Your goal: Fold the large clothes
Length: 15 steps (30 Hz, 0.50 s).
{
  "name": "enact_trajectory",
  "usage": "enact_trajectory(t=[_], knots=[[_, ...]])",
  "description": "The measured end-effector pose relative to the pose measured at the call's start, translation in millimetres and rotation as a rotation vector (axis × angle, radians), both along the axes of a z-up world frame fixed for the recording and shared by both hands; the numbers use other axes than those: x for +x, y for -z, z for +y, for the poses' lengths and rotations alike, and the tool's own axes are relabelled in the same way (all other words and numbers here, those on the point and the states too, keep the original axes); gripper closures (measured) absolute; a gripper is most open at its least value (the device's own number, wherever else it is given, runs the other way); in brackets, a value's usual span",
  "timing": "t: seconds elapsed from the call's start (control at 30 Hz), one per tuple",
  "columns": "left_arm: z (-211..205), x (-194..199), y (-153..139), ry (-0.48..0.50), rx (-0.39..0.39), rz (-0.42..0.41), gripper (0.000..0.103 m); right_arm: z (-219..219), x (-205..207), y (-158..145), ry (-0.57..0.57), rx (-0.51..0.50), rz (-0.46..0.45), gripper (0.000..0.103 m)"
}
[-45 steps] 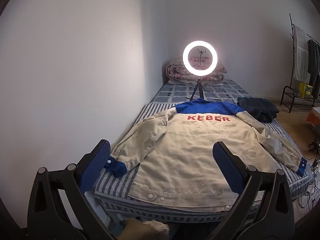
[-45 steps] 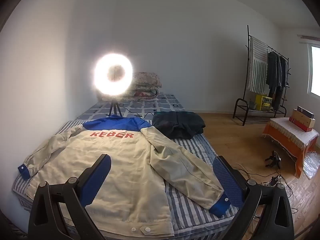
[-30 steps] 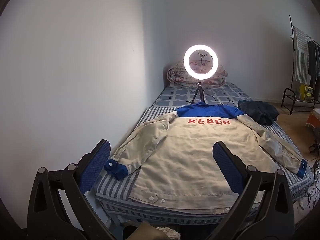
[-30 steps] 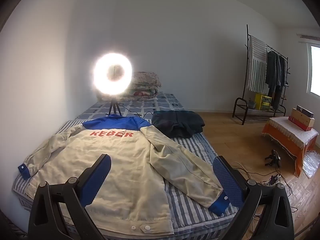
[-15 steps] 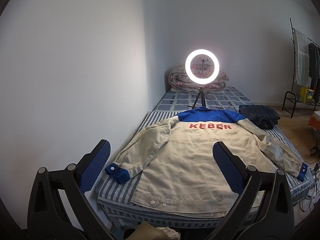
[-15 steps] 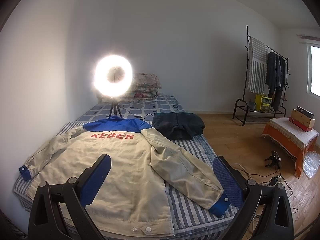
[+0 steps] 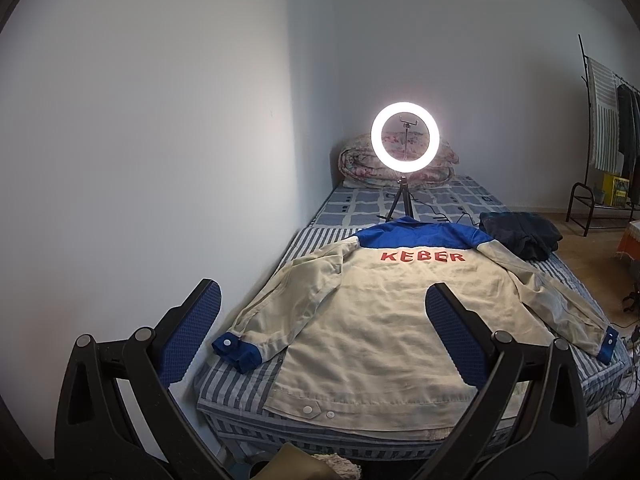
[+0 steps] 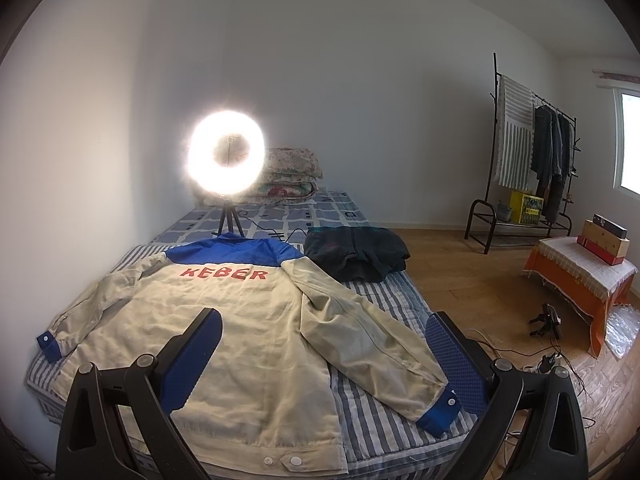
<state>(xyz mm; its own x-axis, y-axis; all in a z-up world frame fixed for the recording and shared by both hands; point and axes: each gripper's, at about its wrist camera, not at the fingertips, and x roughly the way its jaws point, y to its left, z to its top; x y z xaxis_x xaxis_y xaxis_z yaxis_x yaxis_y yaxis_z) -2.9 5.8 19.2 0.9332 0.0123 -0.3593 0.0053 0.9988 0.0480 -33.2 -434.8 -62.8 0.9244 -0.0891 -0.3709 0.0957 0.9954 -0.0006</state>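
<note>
- Jacket (image 7: 384, 316), beige with blue yoke and cuffs and red KEBER lettering, lies spread back-up on my striped bed (image 7: 248, 376), sleeves out to both sides
- My left gripper (image 7: 320, 338) hangs before the hem, jaws wide apart, empty
- My right gripper (image 8: 326, 360) likewise, jaws apart, holding nothing
- Ring light (image 7: 405, 137) glows beyond the collar, dark folded garment (image 8: 356, 254) beside it

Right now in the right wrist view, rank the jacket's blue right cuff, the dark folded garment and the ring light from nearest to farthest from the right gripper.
1. Blue right cuff: beside the right gripper, at the bed's near right edge.
2. Dark folded garment: mid-bed, right side, beyond the jacket's shoulder.
3. Ring light: farthest, on its tripod behind the collar.
</note>
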Motion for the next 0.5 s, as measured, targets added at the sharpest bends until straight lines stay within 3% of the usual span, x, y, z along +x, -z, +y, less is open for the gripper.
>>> enact_trajectory(t=[0.5], knots=[[-2.3, -0.5, -0.9, -0.001, 0.004, -0.002, 0.0, -0.6, 0.2, -0.1, 0.0, -0.003, -0.002, 0.0]])
